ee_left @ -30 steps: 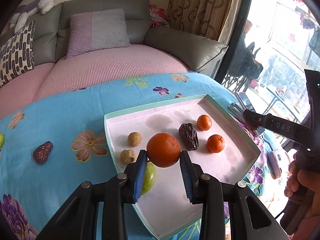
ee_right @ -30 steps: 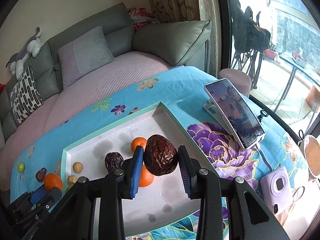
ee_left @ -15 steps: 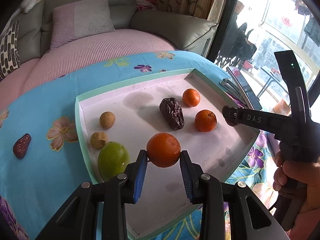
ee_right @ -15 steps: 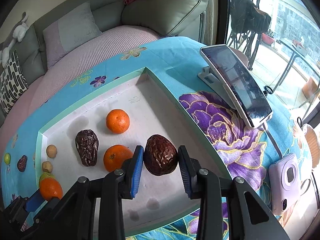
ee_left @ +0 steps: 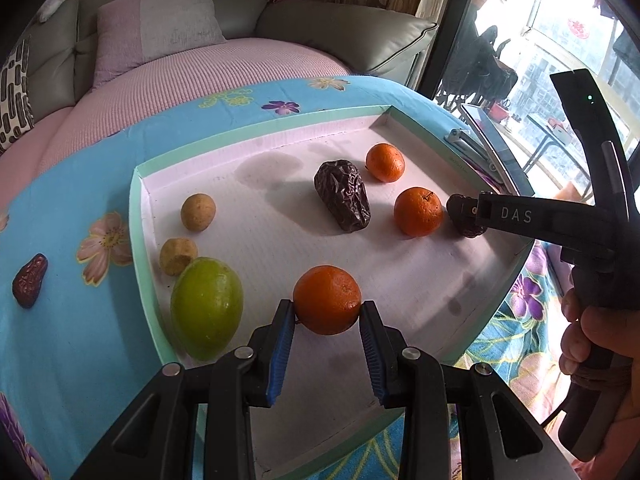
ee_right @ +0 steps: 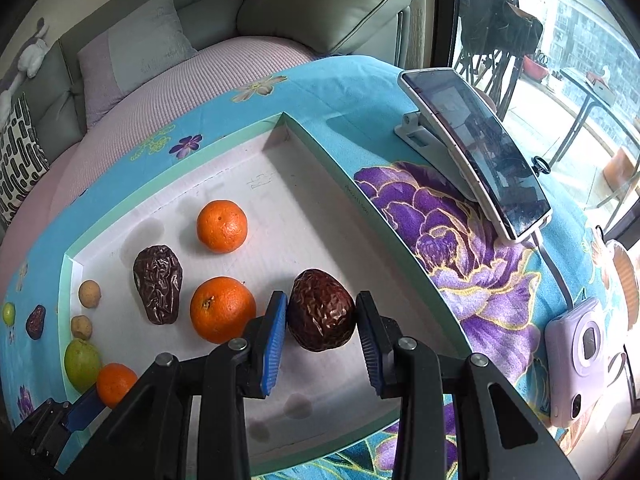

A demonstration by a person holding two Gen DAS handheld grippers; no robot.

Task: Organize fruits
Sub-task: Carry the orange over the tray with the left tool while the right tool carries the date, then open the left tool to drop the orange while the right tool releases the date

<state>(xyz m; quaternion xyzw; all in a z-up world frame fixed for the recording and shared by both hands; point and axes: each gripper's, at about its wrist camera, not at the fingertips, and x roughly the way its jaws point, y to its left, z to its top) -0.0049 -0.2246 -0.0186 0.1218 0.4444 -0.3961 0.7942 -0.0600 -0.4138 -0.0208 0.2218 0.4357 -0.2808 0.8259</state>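
Low in the centre of each wrist view a fruit is clamped between blue pads: the left gripper [ee_left: 327,322] is closed on an orange [ee_left: 327,299], the right gripper [ee_right: 321,320] on a wrinkled dark date [ee_right: 321,309], both low over the near part of the white tray [ee_left: 256,148]. This looks like the placing step; next, each should ease down and release beside its kind. Farther up the frame lie two oranges [ee_left: 418,211], a second date [ee_left: 342,195] and a green fruit [ee_left: 206,307] at left. Against half a second ago, both tools sit lower and the tray looms larger.
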